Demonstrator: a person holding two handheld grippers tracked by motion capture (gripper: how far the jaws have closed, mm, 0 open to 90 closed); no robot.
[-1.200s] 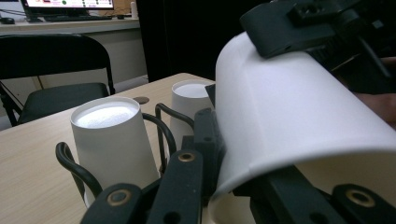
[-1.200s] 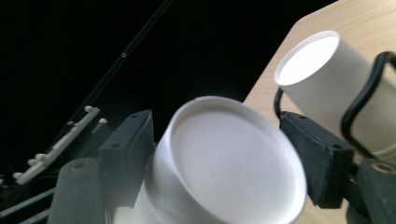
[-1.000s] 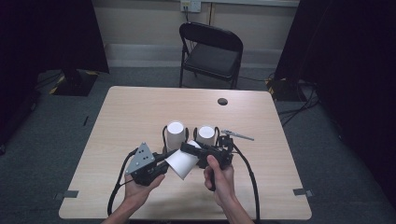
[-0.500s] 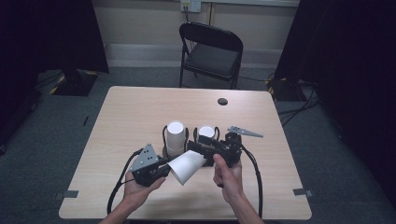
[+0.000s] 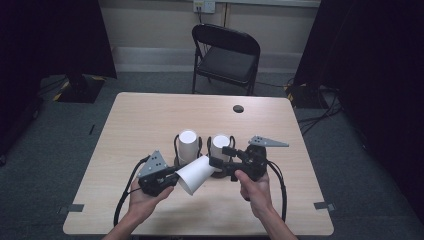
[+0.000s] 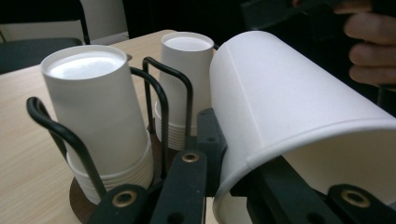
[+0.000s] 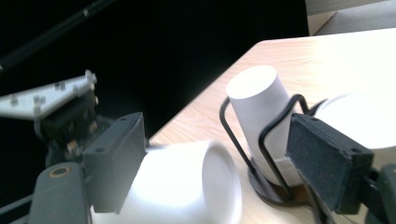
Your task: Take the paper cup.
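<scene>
Setting: a light wooden table (image 5: 150, 120) seen from above, a black folding chair (image 5: 227, 52) behind it, a small dark round object (image 5: 238, 108) near the far edge
Cup holder: a black wire rack (image 6: 159, 93) near the middle of the table holds two stacks of upside-down white paper cups, the left stack (image 5: 188, 146) and the right stack (image 5: 220, 146), side by side
Loose cup: a single white paper cup (image 5: 196, 173) lies on its side in the air in front of the rack, its base pointing at the right gripper and its open mouth towards the left one
Left gripper: the left gripper (image 5: 172, 177) is clamped on the rim of the loose cup, one jaw inside the mouth and one outside, as the left gripper view shows up close (image 6: 243, 186)
Right gripper: the right gripper (image 5: 220, 157) has just been opening its jaws; they stand wide apart, with the cup's base between them in the right gripper view (image 7: 215, 177); the left pad sits right beside the cup's side, the other is clear of it
Hands: both hands enter from the bottom edge, close together
</scene>
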